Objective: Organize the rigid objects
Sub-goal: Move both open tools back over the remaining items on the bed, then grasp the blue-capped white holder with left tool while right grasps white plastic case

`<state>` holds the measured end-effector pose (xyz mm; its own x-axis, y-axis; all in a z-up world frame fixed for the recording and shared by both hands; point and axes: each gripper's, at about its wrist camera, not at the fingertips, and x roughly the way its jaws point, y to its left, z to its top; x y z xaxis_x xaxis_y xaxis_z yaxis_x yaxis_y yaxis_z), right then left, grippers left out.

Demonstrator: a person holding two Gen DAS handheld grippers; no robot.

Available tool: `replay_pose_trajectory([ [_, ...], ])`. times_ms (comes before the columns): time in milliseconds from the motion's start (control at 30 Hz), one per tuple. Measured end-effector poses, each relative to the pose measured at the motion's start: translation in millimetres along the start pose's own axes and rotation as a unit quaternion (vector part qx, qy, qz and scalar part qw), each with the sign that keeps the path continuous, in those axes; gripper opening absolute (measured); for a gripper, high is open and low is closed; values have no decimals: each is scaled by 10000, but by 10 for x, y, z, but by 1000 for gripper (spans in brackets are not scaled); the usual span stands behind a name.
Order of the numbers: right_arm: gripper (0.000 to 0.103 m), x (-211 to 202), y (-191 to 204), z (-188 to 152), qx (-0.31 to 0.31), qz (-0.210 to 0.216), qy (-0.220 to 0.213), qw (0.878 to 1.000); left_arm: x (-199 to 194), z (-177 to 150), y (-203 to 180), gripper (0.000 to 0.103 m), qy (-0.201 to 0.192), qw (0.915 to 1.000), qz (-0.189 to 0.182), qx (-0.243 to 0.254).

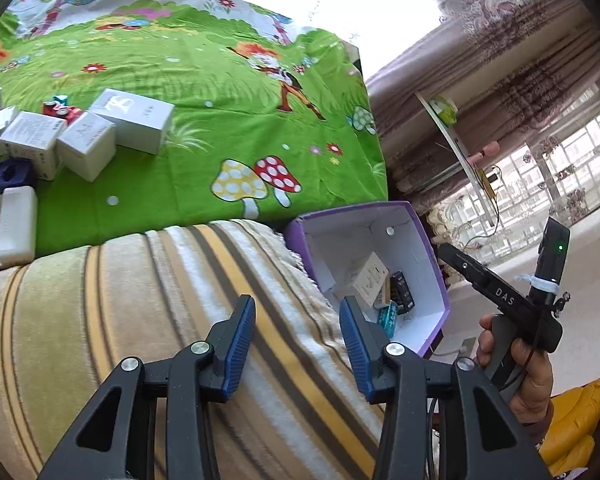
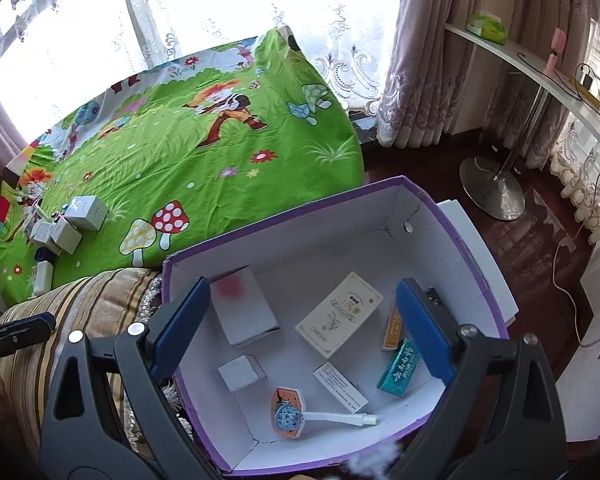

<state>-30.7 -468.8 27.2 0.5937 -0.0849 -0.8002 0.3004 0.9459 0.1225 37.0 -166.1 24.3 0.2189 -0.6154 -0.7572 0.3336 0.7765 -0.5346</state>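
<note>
A purple box with a white inside point(image 2: 452, 240) stands next to the striped cushion point(image 2: 84, 300). In it lie several small cartons, among them a cream one point(image 2: 338, 314), a white one with a red blot point(image 2: 242, 306) and a teal one point(image 2: 400, 366), plus a white brush point(image 2: 300, 416). My right gripper point(image 2: 300, 328) hangs open and empty above the box. My left gripper point(image 1: 298, 344) is open and empty over the cushion point(image 1: 140, 320), left of the box point(image 1: 420, 240). More white cartons point(image 1: 132, 120) sit clustered on the green cartoon sheet point(image 1: 220, 120).
A dark blue holder point(image 1: 12, 174) and a white adapter point(image 1: 16, 224) lie near the cartons. The right gripper's handle and a hand point(image 1: 516, 364) show right of the box. A white shelf-table on a metal foot point(image 2: 496, 188), cables and curtains stand to the right on the wooden floor.
</note>
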Motion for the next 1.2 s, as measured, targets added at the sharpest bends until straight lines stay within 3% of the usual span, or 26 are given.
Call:
replay_pose_trajectory([
  [267, 95, 96, 537, 29, -503, 364, 130, 9980, -355, 38, 650, 45, -416, 9967, 311, -630],
  [533, 95, 163, 1028, 44, -962, 744, 253, 9923, -631, 148, 1169, 45, -688, 9900, 815, -920],
  [1067, 95, 365, 1969, 6, -1849, 1242, 571, 9732, -450, 682, 1677, 45, -336, 9809, 1801, -649],
  [1200, 95, 389, 2208, -9, -2079, 1367, 637, 9665, -350, 788, 1756, 55, -218, 9784, 1985, -526],
])
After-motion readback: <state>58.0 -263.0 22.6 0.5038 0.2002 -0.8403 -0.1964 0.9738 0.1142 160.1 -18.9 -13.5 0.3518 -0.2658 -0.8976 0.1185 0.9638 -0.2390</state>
